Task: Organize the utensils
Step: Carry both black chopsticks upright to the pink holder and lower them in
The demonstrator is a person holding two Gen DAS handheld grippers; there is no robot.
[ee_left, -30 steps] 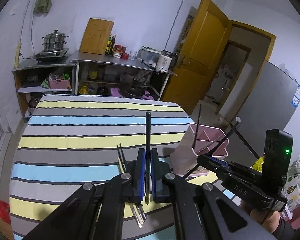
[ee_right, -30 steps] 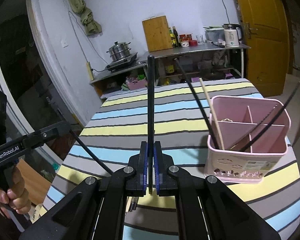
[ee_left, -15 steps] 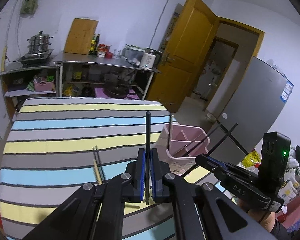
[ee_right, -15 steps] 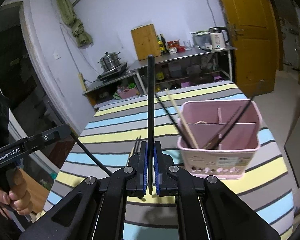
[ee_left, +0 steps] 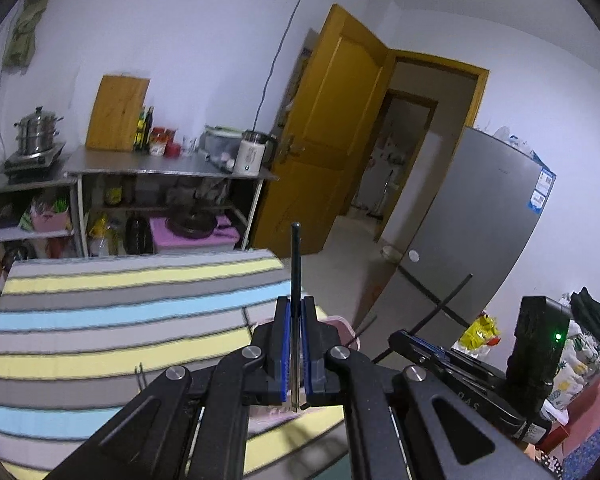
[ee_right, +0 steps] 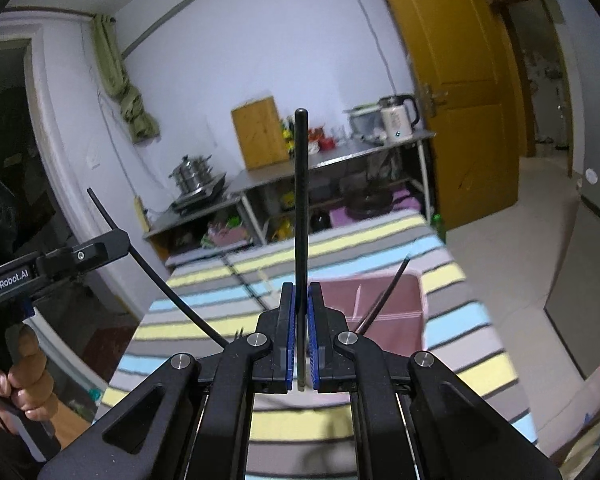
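Note:
My left gripper [ee_left: 295,312] is shut on a black chopstick [ee_left: 296,264] that stands up between its blue pads. My right gripper [ee_right: 301,296] is shut on another black chopstick [ee_right: 301,200], also upright. The pink utensil holder [ee_right: 396,300] stands on the striped table just beyond the right gripper, with a black chopstick [ee_right: 388,292] leaning in it. In the left wrist view the holder [ee_left: 346,326] is mostly hidden behind my gripper. Loose chopsticks [ee_left: 140,374] lie on the table to the left. The right gripper also shows in the left wrist view [ee_left: 440,354].
The striped tablecloth [ee_left: 120,320] covers the table. Metal shelves [ee_left: 160,168] with a pot, kettle and cutting board stand against the far wall. An orange door [ee_left: 332,128] and a grey fridge [ee_left: 480,220] are to the right.
Both grippers have risen and moved toward the pink holder, which now sits close under them. Each still holds its black chopstick.

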